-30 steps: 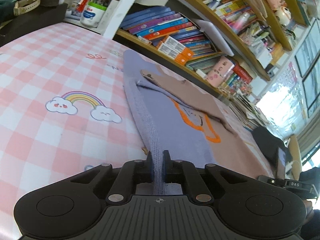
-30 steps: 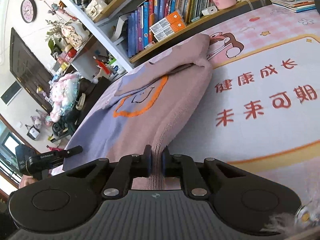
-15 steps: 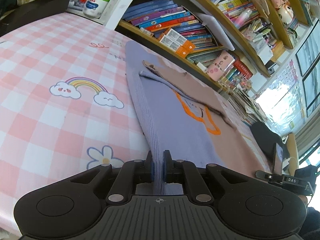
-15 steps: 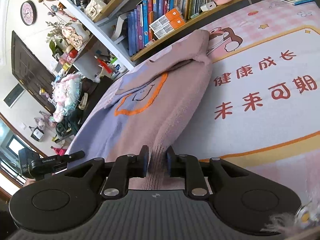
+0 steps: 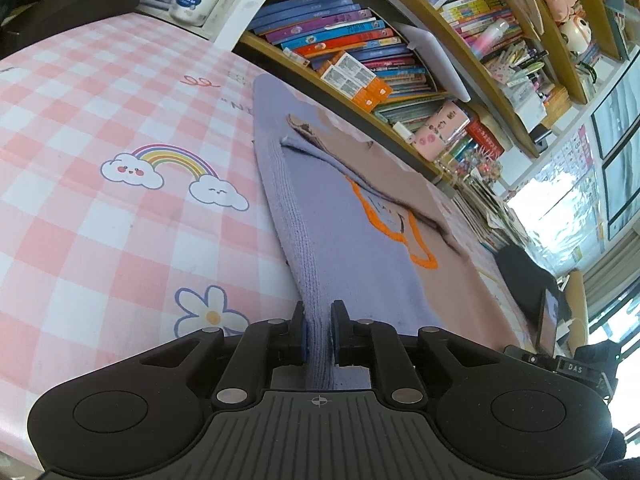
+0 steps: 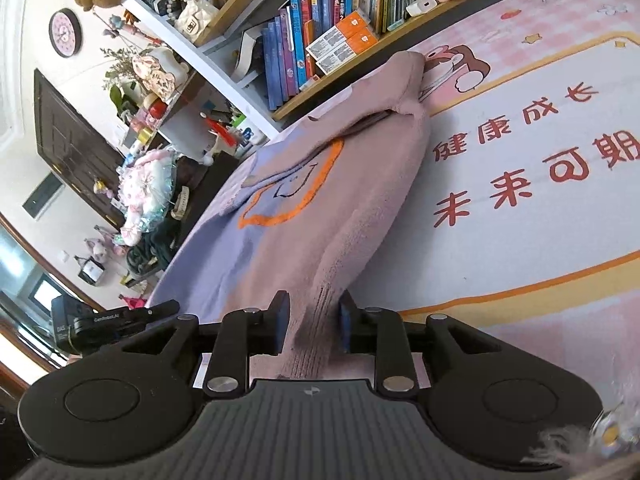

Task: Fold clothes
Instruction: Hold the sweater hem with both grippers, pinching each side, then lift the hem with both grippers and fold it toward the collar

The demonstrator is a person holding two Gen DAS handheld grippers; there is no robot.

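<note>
Both fingers (image 6: 282, 322) opening; clock (image 6: 65, 33) right-only.

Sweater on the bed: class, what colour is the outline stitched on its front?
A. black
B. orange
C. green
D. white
B: an orange outline is stitched on the sweater, where its lilac and pink halves meet.

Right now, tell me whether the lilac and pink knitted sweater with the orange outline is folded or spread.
Partly folded: the lilac and pink knitted sweater lies flat on the pink checked cloth, with both sleeves laid across its front.
</note>
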